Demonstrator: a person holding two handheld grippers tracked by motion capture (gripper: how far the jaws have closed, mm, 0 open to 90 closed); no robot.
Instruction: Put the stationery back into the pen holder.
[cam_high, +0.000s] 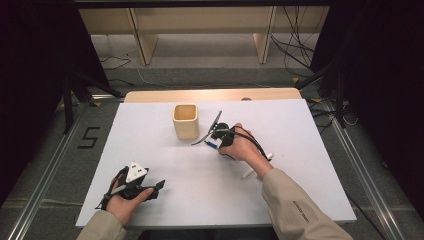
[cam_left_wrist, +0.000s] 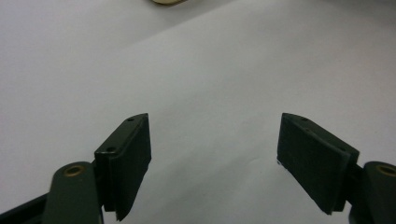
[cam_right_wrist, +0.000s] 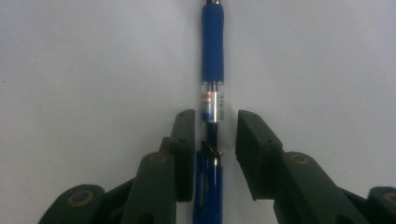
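A blue pen (cam_right_wrist: 213, 70) lies on the white table (cam_right_wrist: 84, 70) and runs straight up between the jaws of my right gripper (cam_right_wrist: 215, 119). The jaws stand close on either side of its clear barrel, a narrow gap showing on each side, so the gripper is open. From above, the right gripper (cam_high: 210, 136) hangs over the pen (cam_high: 212, 145) just right of a beige square cup (cam_high: 185, 121). My left gripper (cam_high: 156, 188) rests near the table's front left, open. Its pads (cam_left_wrist: 128, 158) stand wide apart with only bare table between them.
Two white pen-like sticks (cam_high: 270, 156) (cam_high: 247, 174) lie on the table beside the right forearm. The cup's base (cam_left_wrist: 169, 1) peeks in at the top of the left gripper view. Shelving and cables stand on the floor beyond the table's far edge.
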